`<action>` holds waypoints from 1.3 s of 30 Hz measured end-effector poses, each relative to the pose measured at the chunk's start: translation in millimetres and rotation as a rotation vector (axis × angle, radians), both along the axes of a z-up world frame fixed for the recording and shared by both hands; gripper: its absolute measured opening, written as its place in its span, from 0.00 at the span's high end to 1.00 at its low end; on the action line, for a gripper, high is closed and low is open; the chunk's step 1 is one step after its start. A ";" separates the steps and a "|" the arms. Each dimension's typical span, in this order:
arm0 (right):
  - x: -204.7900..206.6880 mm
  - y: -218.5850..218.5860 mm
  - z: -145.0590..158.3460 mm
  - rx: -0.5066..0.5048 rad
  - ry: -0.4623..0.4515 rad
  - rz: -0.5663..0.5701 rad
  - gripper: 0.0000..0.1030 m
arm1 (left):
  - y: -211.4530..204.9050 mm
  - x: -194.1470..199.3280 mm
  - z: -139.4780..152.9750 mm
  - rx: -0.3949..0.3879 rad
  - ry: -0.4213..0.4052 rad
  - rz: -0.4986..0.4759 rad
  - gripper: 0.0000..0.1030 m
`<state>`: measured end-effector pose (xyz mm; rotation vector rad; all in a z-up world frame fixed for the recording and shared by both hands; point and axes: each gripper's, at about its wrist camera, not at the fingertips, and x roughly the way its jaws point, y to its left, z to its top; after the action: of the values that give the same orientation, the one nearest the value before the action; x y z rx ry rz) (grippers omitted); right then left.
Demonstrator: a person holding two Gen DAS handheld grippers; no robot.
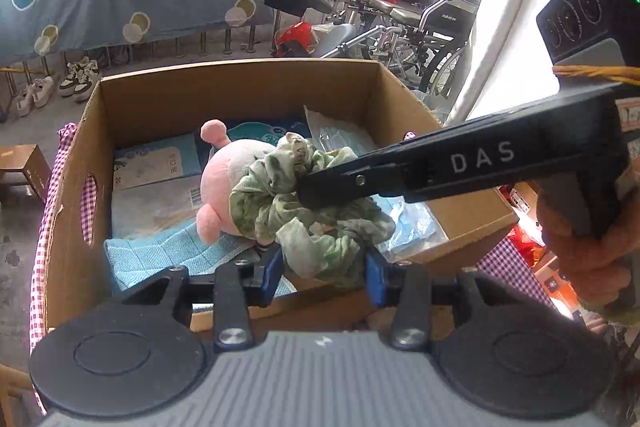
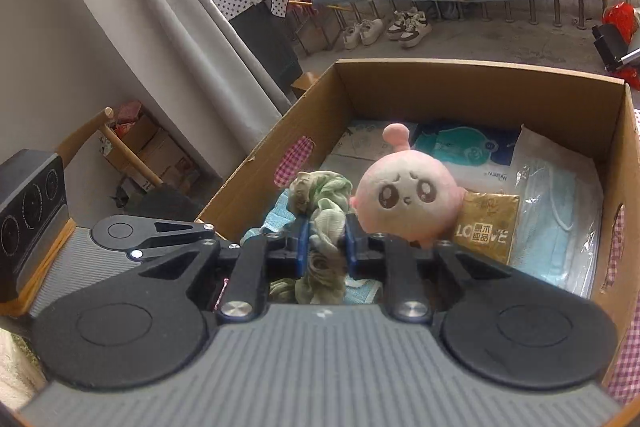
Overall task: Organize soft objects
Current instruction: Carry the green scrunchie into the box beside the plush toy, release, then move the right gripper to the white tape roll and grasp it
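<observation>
A green tie-dye scrunchie hangs over the open cardboard box. My right gripper is shut on the scrunchie; in the left wrist view it reaches in from the right. My left gripper is open, its blue pads on either side of the scrunchie's lower edge without pinching it. A pink round plush toy lies in the box just behind the scrunchie, also visible in the left wrist view.
The box also holds a light blue cloth, packs of face masks, a gold tissue pack and blue packets. A checked cloth lies under the box. A wheelchair stands behind, a wooden stool to the left.
</observation>
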<state>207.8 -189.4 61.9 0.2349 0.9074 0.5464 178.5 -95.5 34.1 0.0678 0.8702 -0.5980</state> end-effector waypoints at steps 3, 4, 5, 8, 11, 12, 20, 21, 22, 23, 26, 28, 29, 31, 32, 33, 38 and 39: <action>37.0 2.0 -35.8 -0.016 0.180 0.009 0.83 | 21.1 12.0 -11.8 -0.045 0.062 0.038 0.38; 44.7 2.0 -46.1 -0.023 0.231 0.004 0.82 | 25.3 13.0 -12.3 -0.055 0.065 0.043 0.35; 52.4 2.9 -58.2 -0.040 0.294 0.009 0.81 | 31.9 12.8 -13.0 -0.060 0.061 0.051 0.34; 59.7 0.3 -80.7 -0.108 0.389 -0.002 0.80 | 46.9 9.7 -9.7 -0.059 0.033 0.070 0.28; 60.6 4.4 -83.9 -0.163 0.402 0.007 0.78 | 57.3 7.2 -4.9 -0.074 0.006 0.091 0.20; 62.7 4.6 -85.7 -0.166 0.420 0.019 0.74 | 60.8 6.3 -3.2 -0.080 -0.002 0.095 0.18; 64.9 -3.6 -54.6 -0.194 0.305 0.002 0.38 | 74.6 -7.8 4.1 -0.100 -0.041 0.109 0.10; 64.7 -1.9 -52.5 -0.189 0.298 0.002 0.33 | 75.5 -9.8 4.6 -0.102 -0.044 0.108 0.10; 63.9 -0.3 -53.4 -0.187 0.301 0.004 0.31 | 77.4 -12.0 5.2 -0.105 -0.046 0.109 0.10; 65.5 8.9 -63.5 -0.181 0.316 0.015 0.31 | 78.0 -13.6 5.3 -0.108 -0.048 0.110 0.10; 63.2 22.3 -81.5 -0.151 0.367 0.043 0.31 | 81.6 -20.1 6.2 -0.109 -0.050 0.119 0.10; 60.1 22.1 -79.4 -0.133 0.365 0.038 0.31 | 83.4 -24.8 6.5 -0.112 -0.046 0.121 0.10; 57.1 17.9 -71.5 -0.118 0.344 0.025 0.31 | 84.4 -27.2 6.5 -0.112 -0.043 0.122 0.10; 48.4 9.7 -54.6 -0.078 0.298 -0.001 0.31 | 86.3 -31.9 6.1 -0.110 -0.040 0.124 0.10; 41.1 6.2 -45.5 -0.051 0.269 -0.020 0.30 | 87.6 -34.0 5.7 -0.110 -0.039 0.123 0.10; 31.4 -2.1 -33.3 -0.028 0.241 -0.037 0.28 | 88.5 -36.2 5.4 -0.111 -0.038 0.123 0.10; -39.5 -43.7 15.7 0.074 0.108 -0.120 0.24 | 87.6 -46.7 0.3 -0.126 -0.013 0.095 0.10; -60.5 -54.1 22.8 0.099 0.082 -0.137 0.23 | 85.9 -48.5 -1.8 -0.127 -0.006 0.083 0.10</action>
<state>147.4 -243.4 84.7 0.4089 0.9375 0.4576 130.0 -9.6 32.3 -0.0810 0.8239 -0.5732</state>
